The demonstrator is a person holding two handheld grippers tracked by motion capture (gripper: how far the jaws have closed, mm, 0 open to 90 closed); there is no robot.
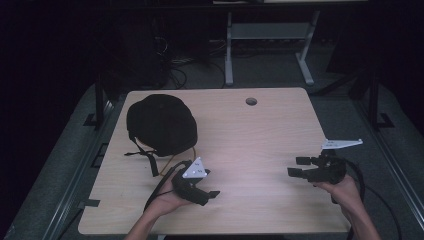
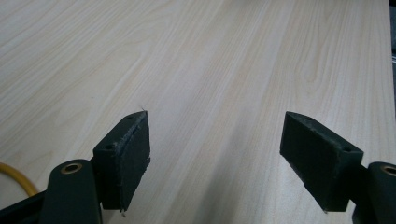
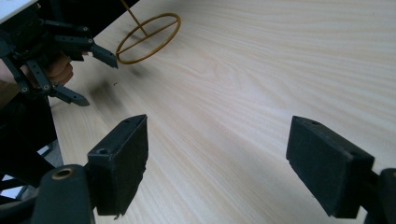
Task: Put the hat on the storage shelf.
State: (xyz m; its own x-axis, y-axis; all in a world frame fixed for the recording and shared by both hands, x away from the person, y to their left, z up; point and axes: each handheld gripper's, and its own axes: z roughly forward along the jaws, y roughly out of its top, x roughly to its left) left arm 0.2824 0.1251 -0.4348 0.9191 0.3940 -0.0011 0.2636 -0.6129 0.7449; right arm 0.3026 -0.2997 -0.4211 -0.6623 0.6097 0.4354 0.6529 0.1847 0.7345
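The left gripper [image 1: 212, 192] is held with jaws spread wide, nothing between them, above the bare table [image 1: 260, 130]. The right gripper [image 1: 295, 167] is likewise spread wide and empty. The black cap [image 1: 161, 123] lies behind the left gripper, near it.

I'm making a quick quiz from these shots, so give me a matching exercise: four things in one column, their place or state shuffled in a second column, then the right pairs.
Things:
1. black cap
2. left hand-held gripper
3. right hand-held gripper
4. round hole

Place or state:
A. near the table's far edge
B. open, at the table's right side
C. on the table's left part, strap trailing
D. open, just in front of the cap

Pairs: 1-C, 2-D, 3-B, 4-A
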